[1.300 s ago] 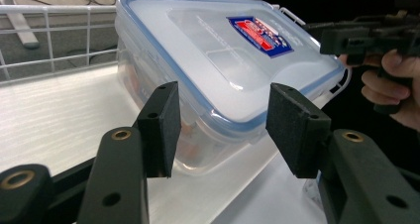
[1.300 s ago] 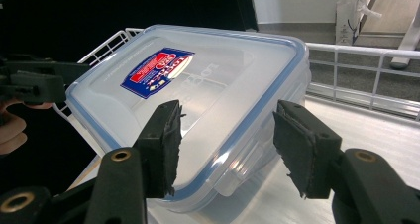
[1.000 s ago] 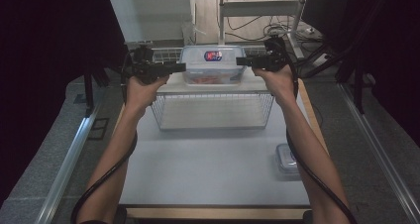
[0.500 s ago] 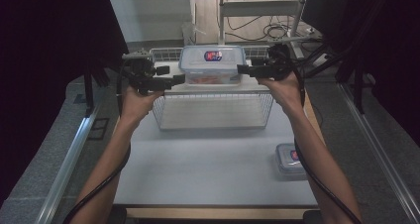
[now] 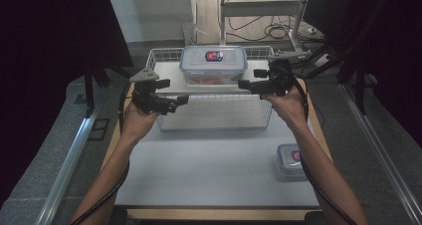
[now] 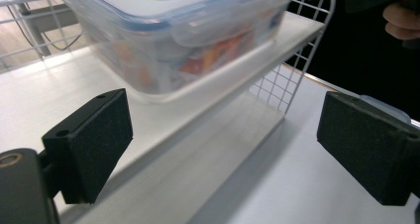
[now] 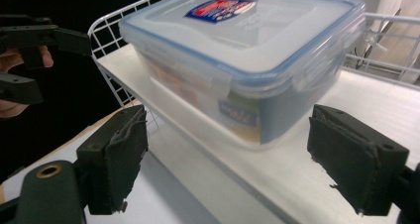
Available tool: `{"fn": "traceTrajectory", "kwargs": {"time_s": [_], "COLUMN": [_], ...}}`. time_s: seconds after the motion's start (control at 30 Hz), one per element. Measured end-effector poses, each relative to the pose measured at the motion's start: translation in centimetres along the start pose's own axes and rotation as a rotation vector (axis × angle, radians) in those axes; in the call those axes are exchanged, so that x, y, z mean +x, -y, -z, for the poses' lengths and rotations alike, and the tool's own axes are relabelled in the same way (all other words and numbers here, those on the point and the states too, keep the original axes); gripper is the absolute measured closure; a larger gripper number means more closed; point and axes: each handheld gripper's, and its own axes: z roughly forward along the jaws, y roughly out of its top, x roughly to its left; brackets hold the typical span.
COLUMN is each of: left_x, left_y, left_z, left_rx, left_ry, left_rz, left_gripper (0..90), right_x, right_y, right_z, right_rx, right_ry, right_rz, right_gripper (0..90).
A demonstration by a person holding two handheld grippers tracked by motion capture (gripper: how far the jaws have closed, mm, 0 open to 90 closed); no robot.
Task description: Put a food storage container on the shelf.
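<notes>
A clear plastic box with a blue-rimmed lid and a red and blue label (image 5: 213, 64) (image 6: 183, 30) (image 7: 237, 50) rests on the white top shelf of a wire rack (image 5: 169, 80). Colourful packets show through its walls. My left gripper (image 5: 180, 100) (image 6: 223, 154) hangs open in front of the rack's left end, a little below and short of the box. My right gripper (image 5: 242, 84) (image 7: 228, 164) is open too, just off the box's right front corner, touching nothing. The left hand and its gripper (image 7: 29, 50) appear at the far left of the right gripper view.
A second, smaller lidded box (image 5: 290, 158) lies on the white table (image 5: 209, 165) near its right edge, beside my right forearm. Cables and a metal stand (image 5: 259, 16) sit behind the rack. Dark curtains flank both sides.
Both grippers have let go of the box and drawn back toward me, away from its sides; the left has dropped lower. The box stays on the shelf.
</notes>
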Motion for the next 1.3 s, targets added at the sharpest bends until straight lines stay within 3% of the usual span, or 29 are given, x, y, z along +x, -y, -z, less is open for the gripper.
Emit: {"fn": "traceTrajectory", "kwargs": {"time_s": [0.23, 0.6, 0.83, 0.97, 1.0, 1.2, 1.3], "left_x": [-1.6, -4.4, -5.9, -6.1, -6.1, -6.2, -6.4], "left_y": [1.5, 4.4, 6.2, 7.6, 8.3, 10.2, 11.1], "left_z": [0.7, 2.1, 2.3, 2.3, 2.3, 2.1, 1.9], "left_rx": [0.002, 0.021, 0.045, 0.042, 0.039, 0.063, 0.090], "left_ry": [-0.004, -0.030, -0.046, -0.060, -0.068, -0.077, -0.090], "left_rz": [-0.022, -0.125, -0.153, -0.131, -0.098, -0.043, -0.049], "left_gripper": [7.4, 9.4, 8.7, 7.8, 7.6, 7.7, 7.7], "right_x": [1.3, 3.4, 4.4, 4.9, 5.2, 5.6, 5.7], "right_y": [1.5, 4.4, 6.4, 8.0, 8.8, 11.1, 11.7], "right_z": [0.3, 1.5, 2.1, 2.3, 2.5, 3.1, 3.2], "right_rx": [0.022, 0.034, 0.046, 0.059, 0.068, 0.074, 0.106], "right_ry": [0.018, 0.041, 0.041, 0.057, 0.076, 0.078, 0.078], "right_rz": [0.049, 0.120, 0.109, 0.121, 0.136, 0.128, 0.136], "right_gripper": [11.0, 7.1, 6.8, 4.1, 3.0, 1.1, 0.3]}}
